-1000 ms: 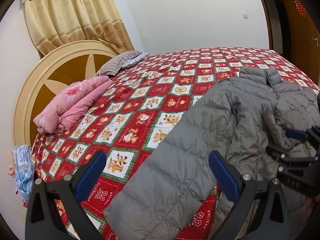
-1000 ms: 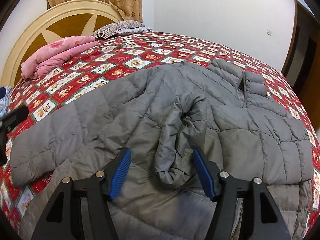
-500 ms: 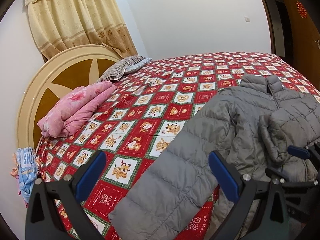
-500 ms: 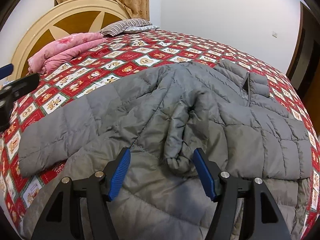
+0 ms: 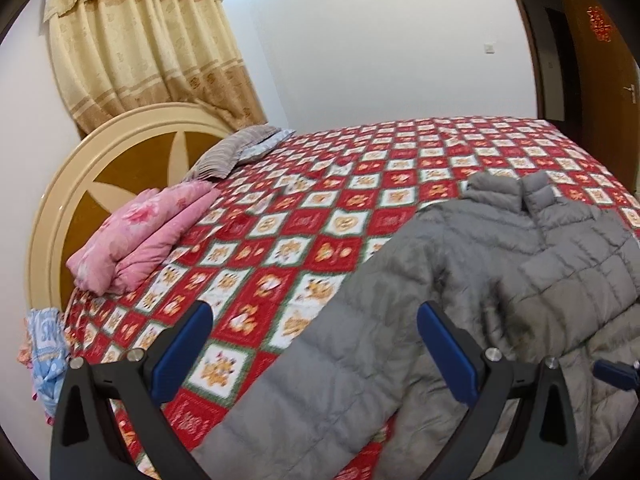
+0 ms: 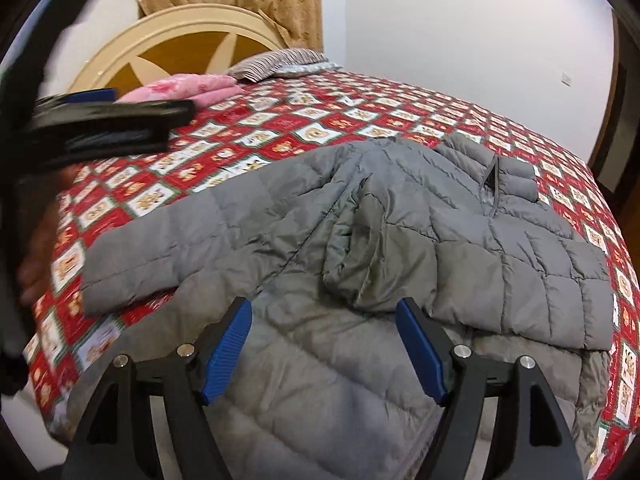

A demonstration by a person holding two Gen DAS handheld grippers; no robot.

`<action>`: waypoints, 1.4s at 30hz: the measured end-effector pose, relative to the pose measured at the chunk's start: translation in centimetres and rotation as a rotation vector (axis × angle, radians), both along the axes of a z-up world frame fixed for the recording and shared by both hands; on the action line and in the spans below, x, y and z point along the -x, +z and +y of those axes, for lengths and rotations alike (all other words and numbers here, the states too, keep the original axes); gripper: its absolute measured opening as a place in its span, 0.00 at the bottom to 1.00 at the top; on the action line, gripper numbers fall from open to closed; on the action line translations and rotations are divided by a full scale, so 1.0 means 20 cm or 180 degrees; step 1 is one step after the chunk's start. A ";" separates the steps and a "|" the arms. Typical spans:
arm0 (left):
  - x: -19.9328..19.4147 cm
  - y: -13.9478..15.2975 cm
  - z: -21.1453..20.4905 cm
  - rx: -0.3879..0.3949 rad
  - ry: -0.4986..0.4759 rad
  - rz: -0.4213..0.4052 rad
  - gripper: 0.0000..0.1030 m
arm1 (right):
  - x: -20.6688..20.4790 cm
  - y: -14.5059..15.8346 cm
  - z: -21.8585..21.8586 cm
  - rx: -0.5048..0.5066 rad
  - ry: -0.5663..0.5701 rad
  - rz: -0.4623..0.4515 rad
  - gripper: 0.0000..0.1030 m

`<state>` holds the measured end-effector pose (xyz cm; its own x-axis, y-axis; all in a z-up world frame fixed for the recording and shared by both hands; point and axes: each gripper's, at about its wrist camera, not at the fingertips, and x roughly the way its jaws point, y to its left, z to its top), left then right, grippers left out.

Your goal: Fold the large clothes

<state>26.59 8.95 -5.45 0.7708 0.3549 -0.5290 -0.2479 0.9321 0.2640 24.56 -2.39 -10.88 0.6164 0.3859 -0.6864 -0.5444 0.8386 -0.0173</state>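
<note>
Jacket [image 6: 360, 240] lies spread front-up on the bed [image 6: 360, 120]; the right gripper [image 6: 324, 344] hovers over its hem, empty, jaws opening. One sleeve [image 6: 360, 256] sits folded across the chest, the other [image 5: 328, 344] outstretched beneath the wide-open, empty left gripper [image 5: 312, 344].

Left gripper [image 5: 314, 344] with black angular arms, ribbed blue pads [image 5: 182, 350], silver round screws near each finger base, right gripper [image 6: 324, 354] of matching black frame, blue grooved pads [image 6: 226, 350], paired silver screws
</note>
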 end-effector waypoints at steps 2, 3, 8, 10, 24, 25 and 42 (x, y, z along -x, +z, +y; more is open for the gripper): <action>-0.03 -0.01 -0.06 -0.0004 -0.0048 0.0000 1.00 | -0.01 0.01 -0.10 -0.0004 -0.0146 0.0002 0.73; -0.06 -0.01 -0.11 0.0027 -0.0118 0.0004 1.00 | -0.03 0.02 -0.17 -0.0043 -0.0241 0.0013 0.73; -0.18 -0.08 -0.35 0.0017 -0.0337 0.0012 1.00 | -0.23 0.01 -0.56 -0.0057 -0.0945 0.0056 0.73; -0.26 -0.16 -0.45 -0.0070 -0.0360 0.0065 1.00 | -0.33 -0.01 -0.74 -0.0087 -0.1333 0.0057 0.73; -0.52 -0.61 -0.39 -0.0539 0.0000 0.0443 1.00 | -0.84 -0.21 -1.16 -0.0093 -0.1951 0.0274 0.73; -0.53 -0.61 -0.38 -0.0515 -0.0004 0.0458 1.00 | -0.85 -0.25 -1.15 -0.0041 -0.1954 0.0319 0.73; -0.60 -0.71 -0.37 -0.0146 -0.0077 0.0631 1.00 | -0.87 -0.42 -1.15 0.0052 -0.2007 0.0426 0.74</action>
<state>38.59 1.62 -19.67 0.6617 0.3647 -0.6551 -0.1645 0.9231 0.3477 41.98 -25.33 -19.19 0.6302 -0.0335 -0.7757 0.0546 0.9985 0.0012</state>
